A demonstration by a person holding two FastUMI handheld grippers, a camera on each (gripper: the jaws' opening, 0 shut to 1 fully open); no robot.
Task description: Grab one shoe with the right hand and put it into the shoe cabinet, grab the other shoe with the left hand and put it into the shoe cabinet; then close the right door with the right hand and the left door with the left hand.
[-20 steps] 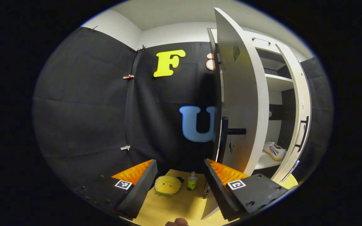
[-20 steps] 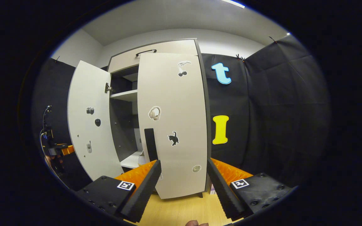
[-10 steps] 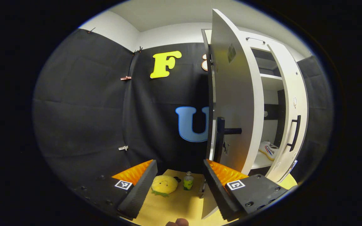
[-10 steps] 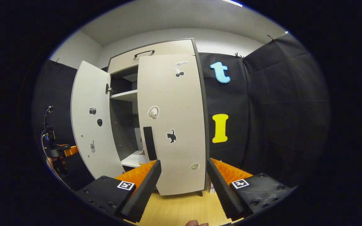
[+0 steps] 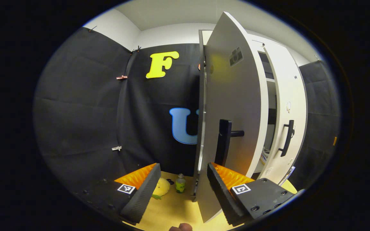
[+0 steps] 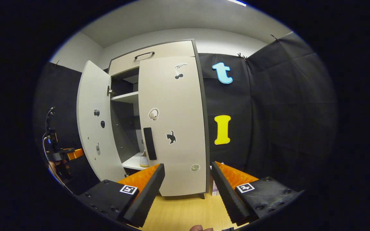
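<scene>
Yellow wood floor (image 6: 178,215) runs under both of my grippers toward the shoe cabinet (image 6: 154,59), with black cloth behind. Nearest, in the left gripper view, my left gripper (image 5: 183,187) has its fingers spread with nothing between them; the free edge of the left door (image 5: 233,106) stands just beyond them, and my inner finger (image 5: 218,184) sits close to the door's lower face, though I cannot tell whether it touches. In the right gripper view my right gripper (image 6: 188,189) is likewise spread and empty, a little back from the right door (image 6: 172,125), which looks all but flush with the cabinet front. I judge the shoes stowed and the right door done, so the step in hand is closing the left door. That door is a tall upright panel, its long axis vertical, its free edge pointing out toward me and its black handle (image 5: 225,141) upright on the outer face. Next I should press that outer face rightward and inward, sweeping around the hinge until it meets the right door. Farther in, through the gap, a white shoe (image 6: 144,159) rests on the lower shelf (image 6: 133,163), seen end-on; which way its toe points I cannot tell.
</scene>
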